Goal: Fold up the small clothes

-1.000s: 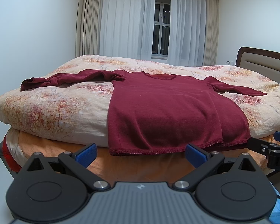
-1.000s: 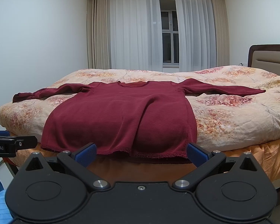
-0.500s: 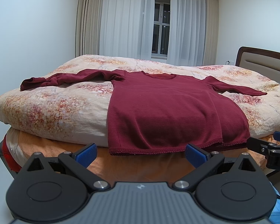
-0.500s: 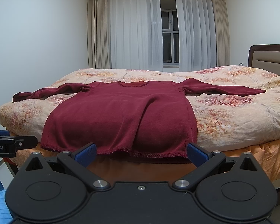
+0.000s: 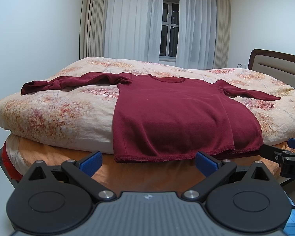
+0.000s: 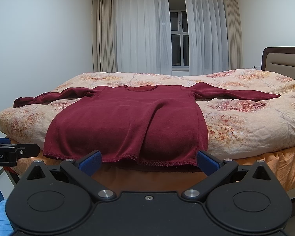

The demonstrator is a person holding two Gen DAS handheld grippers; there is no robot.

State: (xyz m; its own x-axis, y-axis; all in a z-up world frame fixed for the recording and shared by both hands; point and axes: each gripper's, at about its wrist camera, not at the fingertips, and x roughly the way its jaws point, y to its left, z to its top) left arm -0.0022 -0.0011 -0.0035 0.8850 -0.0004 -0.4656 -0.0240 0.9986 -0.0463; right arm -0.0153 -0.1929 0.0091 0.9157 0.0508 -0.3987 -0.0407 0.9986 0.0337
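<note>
We see a dark red long-sleeved sweater spread flat, front up, on a floral quilt that covers the bed. Its collar lies toward the window, and both sleeves stretch out to the sides, the left one ending in a crumpled cuff near the quilt's edge. The hem hangs a little over the near edge of the quilt, above the orange sheet beneath. From the right wrist view the same sweater shows a long soft crease running down its middle.

Our left tool is held in front of the bed, its blue-padded fingers spread wide with nothing between them, level with the hem but apart from it. Our right tool is likewise wide and empty, facing the hem just short of the cloth. Each tool's tip shows at the edge of the other's view, so they sit side by side.

White sheer curtains flank the window, and a padded headboard stands at the right.
</note>
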